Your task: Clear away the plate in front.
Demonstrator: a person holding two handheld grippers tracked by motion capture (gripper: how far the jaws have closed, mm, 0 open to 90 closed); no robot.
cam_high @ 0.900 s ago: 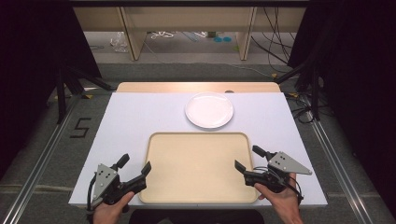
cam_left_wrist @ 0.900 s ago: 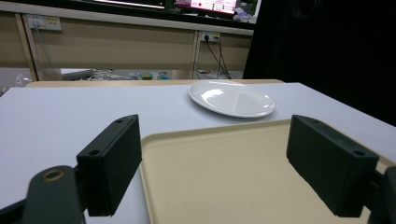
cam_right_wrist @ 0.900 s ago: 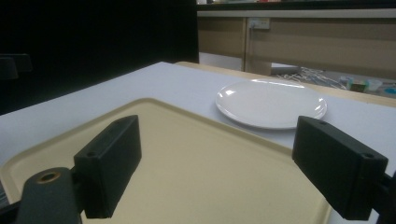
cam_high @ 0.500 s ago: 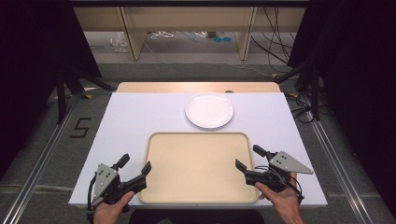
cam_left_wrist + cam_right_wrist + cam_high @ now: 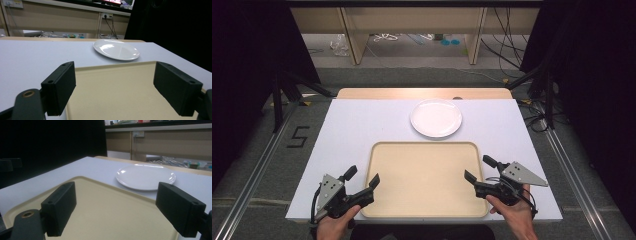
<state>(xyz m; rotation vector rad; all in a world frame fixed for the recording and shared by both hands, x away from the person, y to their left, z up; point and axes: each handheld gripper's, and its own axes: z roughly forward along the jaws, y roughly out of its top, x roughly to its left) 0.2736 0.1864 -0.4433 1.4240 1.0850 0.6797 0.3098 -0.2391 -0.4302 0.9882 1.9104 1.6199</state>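
A beige tray (image 5: 424, 175) lies on the white table near its front edge, with nothing in it. Beyond it sits a white plate (image 5: 435, 118), also bare. My left gripper (image 5: 362, 179) is at the tray's front left corner, open, its jaws straddling the tray's left rim (image 5: 72, 72). My right gripper (image 5: 480, 168) is at the tray's right side, open, pointing across the tray (image 5: 105, 210) toward the plate (image 5: 145, 176). The plate (image 5: 116, 49) lies ahead of the left gripper's jaws too. Neither gripper holds anything.
The white table sheet (image 5: 362, 125) stretches left and right of the tray. A wooden strip (image 5: 422, 93) runs along the table's far edge. Behind it stand shelf legs and loose cables (image 5: 507, 45) on the floor. A "5" mark (image 5: 298, 136) is on the floor at left.
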